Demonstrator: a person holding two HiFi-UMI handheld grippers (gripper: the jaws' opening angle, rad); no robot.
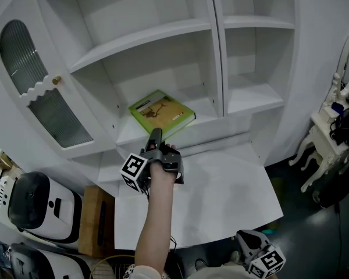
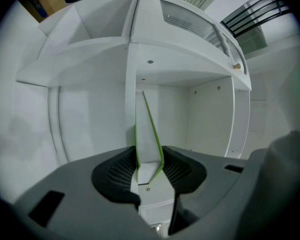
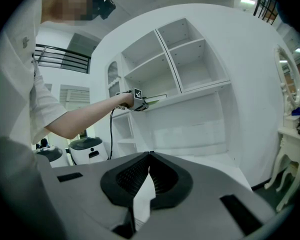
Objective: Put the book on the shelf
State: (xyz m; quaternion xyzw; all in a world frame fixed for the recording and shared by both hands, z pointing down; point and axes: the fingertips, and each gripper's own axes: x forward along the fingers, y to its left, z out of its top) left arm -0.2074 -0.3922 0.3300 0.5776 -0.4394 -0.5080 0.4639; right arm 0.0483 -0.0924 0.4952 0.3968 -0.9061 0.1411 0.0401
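Nearby, cabinet door (image 1: 38, 83) ajar, left claw (image 1: 156, 133) clamping book (image 1: 163, 113) on shelf (image 1: 206, 105)

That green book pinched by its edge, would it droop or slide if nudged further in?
Probably stiff: the green book looks straight-edged though the left gripper pinches only one edge. It looks thin, so likely light. Its cover may slide easily on the smooth white shelf.

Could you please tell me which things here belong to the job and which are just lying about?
Job: book, shelf, left gripper.
Lying about: white appliances, wooden box, dressing table.
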